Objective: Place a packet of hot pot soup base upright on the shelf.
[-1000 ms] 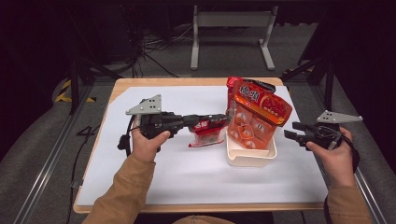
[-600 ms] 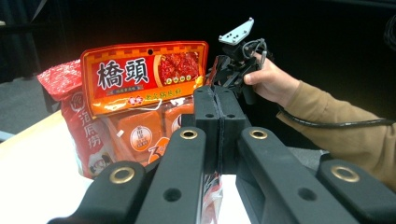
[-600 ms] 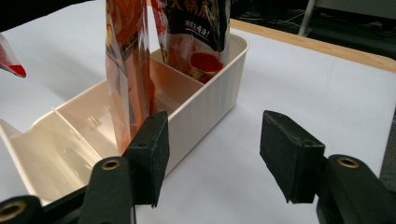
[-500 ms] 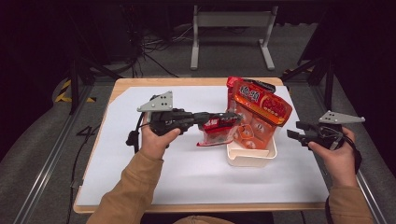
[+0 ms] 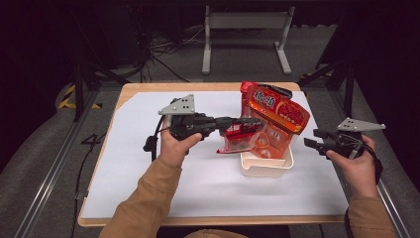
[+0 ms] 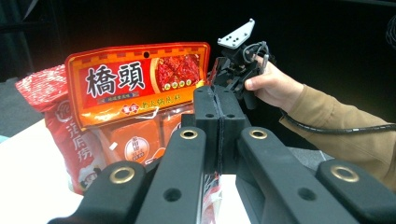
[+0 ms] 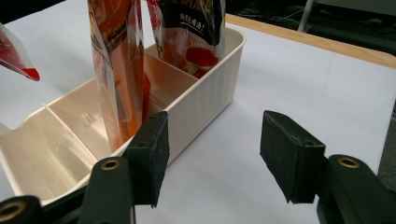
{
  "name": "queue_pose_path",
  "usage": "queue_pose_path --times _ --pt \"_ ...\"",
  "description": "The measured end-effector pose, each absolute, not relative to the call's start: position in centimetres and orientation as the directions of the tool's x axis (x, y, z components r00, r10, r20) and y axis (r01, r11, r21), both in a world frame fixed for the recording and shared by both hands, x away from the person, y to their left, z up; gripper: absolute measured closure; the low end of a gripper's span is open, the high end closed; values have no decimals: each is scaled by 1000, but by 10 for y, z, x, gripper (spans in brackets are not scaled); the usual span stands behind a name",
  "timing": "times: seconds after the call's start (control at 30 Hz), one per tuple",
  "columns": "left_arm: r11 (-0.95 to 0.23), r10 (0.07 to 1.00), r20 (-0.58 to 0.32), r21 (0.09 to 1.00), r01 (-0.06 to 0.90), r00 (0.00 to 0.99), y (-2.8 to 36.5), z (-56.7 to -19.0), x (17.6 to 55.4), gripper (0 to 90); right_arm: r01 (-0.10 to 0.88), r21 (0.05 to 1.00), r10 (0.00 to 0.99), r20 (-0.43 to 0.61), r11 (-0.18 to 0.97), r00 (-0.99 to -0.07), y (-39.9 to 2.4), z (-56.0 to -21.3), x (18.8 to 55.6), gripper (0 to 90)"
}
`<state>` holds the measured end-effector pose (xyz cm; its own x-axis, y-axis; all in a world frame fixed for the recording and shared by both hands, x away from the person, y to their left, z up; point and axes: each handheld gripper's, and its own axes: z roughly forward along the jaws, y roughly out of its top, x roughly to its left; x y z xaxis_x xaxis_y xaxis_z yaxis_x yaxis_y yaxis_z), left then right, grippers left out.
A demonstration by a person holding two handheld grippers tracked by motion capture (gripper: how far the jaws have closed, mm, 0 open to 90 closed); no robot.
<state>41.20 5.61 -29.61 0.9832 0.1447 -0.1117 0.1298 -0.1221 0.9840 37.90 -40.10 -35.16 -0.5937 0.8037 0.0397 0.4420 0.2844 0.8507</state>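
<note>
Pouch (image 5: 236, 138), red, hangs clamped in your left gripper (image 5: 250, 122) above the tray's (image 5: 267, 167) left end, near the table's middle. Lower it upright into the empty front slot beside the orange bag (image 5: 275, 116); your right gripper (image 5: 312, 139) waits with jaws apart near the right edge.

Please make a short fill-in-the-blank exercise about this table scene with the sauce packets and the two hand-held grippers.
1. The left hand-held gripper is shut on a small red ____.
2. The large orange packet stands upright inside a cream divided ____.
3. The jaws of the right hand-held gripper are ____ and hold nothing.
4. The paper sheet that covers the wooden table is ____ in colour.

Missing words: packet; box; open; white
</note>
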Motion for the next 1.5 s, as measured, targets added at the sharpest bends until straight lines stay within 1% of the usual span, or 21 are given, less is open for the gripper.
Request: queue_pose_path --times 0.13,0.47,0.8,1.5 --pt "-114 130 -121 984 136 984 50 -298 415 899 442 851 803 40 284 -594 -401 -352 379 432" --pt "-108 100 -107 987 117 989 34 -301 415 899 443 851 803 43 283 -594 -402 -353 380 433" --pt "-60 72 -107 992 111 992 17 -303 412 898 443 852 803 47 278 -594 -403 -353 380 431" --pt "-111 20 -83 990 84 996 -5 -316 410 898 444 851 800 49 281 -598 -401 -354 381 432"
